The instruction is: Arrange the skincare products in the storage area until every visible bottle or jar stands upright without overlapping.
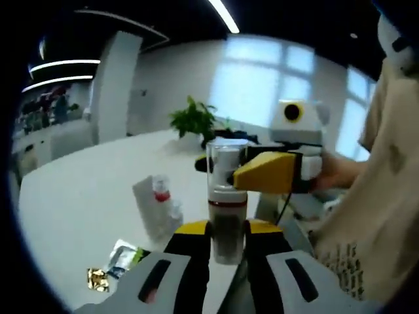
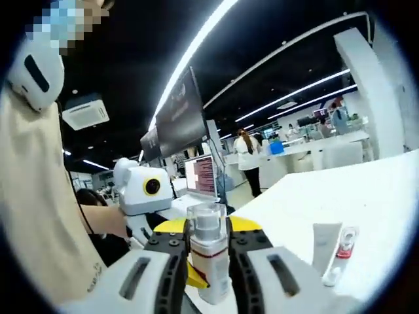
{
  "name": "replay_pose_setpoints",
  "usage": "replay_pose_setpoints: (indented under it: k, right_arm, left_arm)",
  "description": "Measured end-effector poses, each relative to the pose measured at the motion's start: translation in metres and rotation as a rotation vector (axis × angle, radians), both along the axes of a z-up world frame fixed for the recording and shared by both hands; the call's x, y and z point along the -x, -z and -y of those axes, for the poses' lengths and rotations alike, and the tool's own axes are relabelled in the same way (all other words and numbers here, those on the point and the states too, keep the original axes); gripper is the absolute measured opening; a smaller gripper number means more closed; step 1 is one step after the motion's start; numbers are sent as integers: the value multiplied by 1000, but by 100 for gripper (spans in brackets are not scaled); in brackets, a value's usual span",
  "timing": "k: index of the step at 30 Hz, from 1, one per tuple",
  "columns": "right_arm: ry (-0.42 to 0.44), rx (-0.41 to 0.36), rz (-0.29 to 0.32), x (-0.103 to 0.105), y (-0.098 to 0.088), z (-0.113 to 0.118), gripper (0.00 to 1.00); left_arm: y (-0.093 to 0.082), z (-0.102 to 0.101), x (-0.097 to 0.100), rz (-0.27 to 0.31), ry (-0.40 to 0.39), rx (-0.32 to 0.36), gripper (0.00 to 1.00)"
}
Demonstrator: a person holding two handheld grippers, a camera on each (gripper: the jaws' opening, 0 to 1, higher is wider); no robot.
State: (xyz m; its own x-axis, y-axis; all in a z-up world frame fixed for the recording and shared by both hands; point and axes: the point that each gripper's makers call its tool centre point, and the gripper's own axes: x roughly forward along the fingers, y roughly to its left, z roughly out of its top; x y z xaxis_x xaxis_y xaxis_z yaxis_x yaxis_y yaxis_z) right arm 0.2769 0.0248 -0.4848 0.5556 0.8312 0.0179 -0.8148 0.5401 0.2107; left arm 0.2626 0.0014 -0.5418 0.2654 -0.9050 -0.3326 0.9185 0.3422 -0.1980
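Both the left gripper (image 1: 227, 245) and right gripper (image 2: 208, 261) clamp one clear-capped pump bottle (image 1: 226, 203) above the white table (image 1: 85, 196), a tube (image 2: 325, 245) lying nearby.

Each hand-held gripper (image 1: 228, 252) has grey bodies, black jaws with yellow tips; the person wears a beige shirt (image 1: 386, 196).

Bottle (image 1: 226, 216) betw both claws, above table (image 1: 85, 196); tube (image 1: 149, 208) lying left of it.

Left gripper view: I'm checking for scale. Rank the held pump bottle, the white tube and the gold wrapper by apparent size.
1. Pump bottle, though it is nearest the camera.
2. White tube.
3. Gold wrapper.
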Motion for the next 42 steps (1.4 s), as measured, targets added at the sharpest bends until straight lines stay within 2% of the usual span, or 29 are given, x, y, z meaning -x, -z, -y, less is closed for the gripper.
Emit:
replay_pose_setpoints:
  k: [4,8,13,14,17,20,22,31,34,42]
  right_arm:
    - [5,61,13,2,12,-1,21]
    - [-22,104,42,3,17,1,21]
    - [-74,202,98,5,26,0,21]
    - [-87,239,107,5,32,-1,21]
    - [-101,290,113,5,45,-3,21]
    - [-106,344,81,3,68,0,21]
    - [-107,365,52,2,83,3,21]
    - [-81,412,-45,-5,129,10,21]
    - [-76,433,-64,-9,145,12,21]
    - [-62,479,-111,-13,175,14,22]
  left_arm:
    - [13,-1,0,47,21,-80,17]
    - [18,2,-1,59,41,-112,17]
    - [25,6,-3,97,86,-178,17]
    - [30,7,-3,110,99,-208,17]
    - [45,7,-5,124,117,-274,17]
    - [68,6,-8,155,138,-353,17]
    - [82,8,-9,146,148,-370,16]
    - [128,13,-14,97,180,-393,16]
    - [139,14,-15,79,188,-397,16]
    - [170,17,-20,70,186,-421,17]
